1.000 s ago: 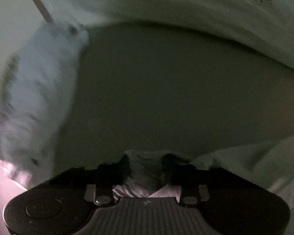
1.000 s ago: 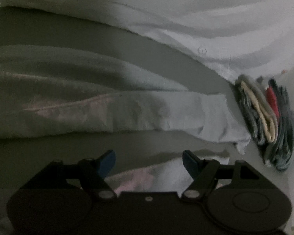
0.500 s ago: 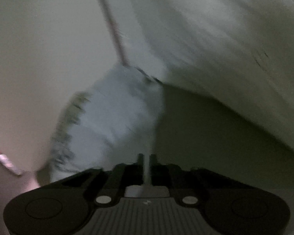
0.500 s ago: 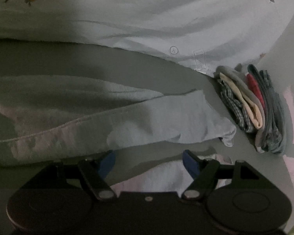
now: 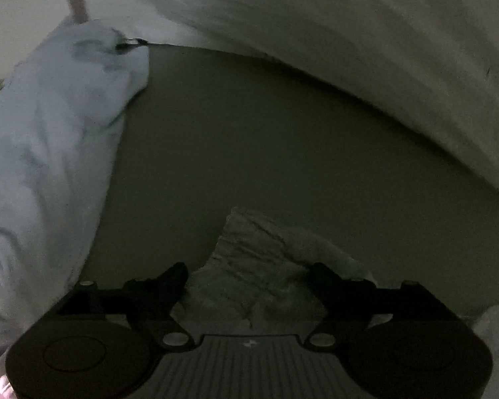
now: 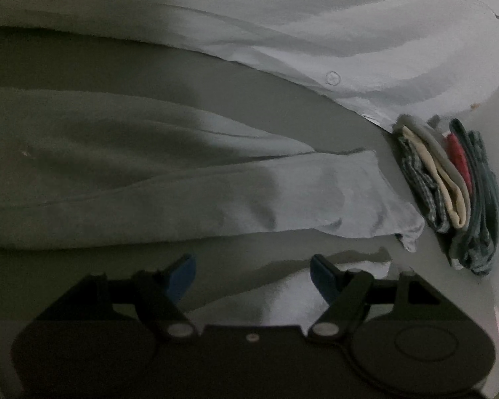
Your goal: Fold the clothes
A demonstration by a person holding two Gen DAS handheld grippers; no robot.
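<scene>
Both tongs gape, gripping nothing: left tongs (image 5: 248, 276) over a crumpled cloth corner (image 5: 249, 249), right tongs (image 6: 252, 271) near the pale sleeve (image 6: 282, 193). Thin, limp, light fabric; I'd pinch at the cuff hem.

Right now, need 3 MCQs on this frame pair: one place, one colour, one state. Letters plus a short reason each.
1. Where is the stack of folded checked and plain clothes in the right wrist view?
A. right side
B. left side
C. between the fingers

2. What colour are the right gripper finger pads?
A. red
B. blue
C. yellow

3. What state is the left gripper in?
A. shut flat
B. clamped on a hanger
C. open, with crumpled pale cloth between its fingers

Answers:
1 A, the stack lies at the right, beside the cuff of the pale blue sleeve.
2 B, both pads show blue.
3 C, the fingers stand wide apart around the cloth.
</scene>
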